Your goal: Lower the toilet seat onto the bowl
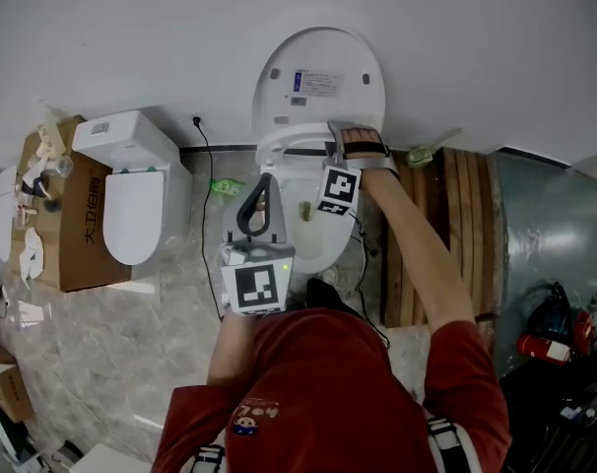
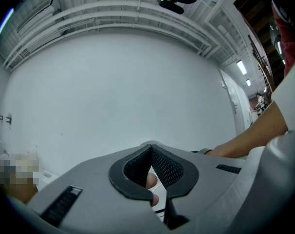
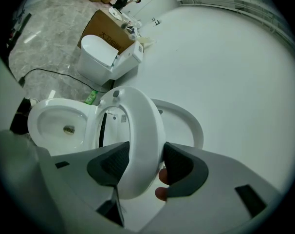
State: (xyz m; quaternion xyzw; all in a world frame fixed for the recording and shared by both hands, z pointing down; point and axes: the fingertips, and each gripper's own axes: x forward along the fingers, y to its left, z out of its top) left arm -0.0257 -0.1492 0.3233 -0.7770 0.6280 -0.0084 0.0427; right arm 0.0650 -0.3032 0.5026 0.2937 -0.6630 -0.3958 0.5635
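Toilet seat (image 3: 138, 135) stands part-raised at 12 o'clock from you, off the bowl (image 3: 52, 126) and apart from the upright lid (image 1: 318, 72). Your right tool (image 3: 143, 161) is clenched on the seat's rim. Only the right gripper view shows that rim filling the gap between both pads; the head view shows just your gloved hand (image 1: 363, 146) there. Your left tool (image 2: 150, 150) is closed on nothing, its tips meeting, and its view shows only bare wall (image 2: 113, 91). You hold two tools. The head view counts two toilets: yours, and a second toilet (image 1: 136, 195) at 9 o'clock beside one cardboard box (image 1: 72, 225).
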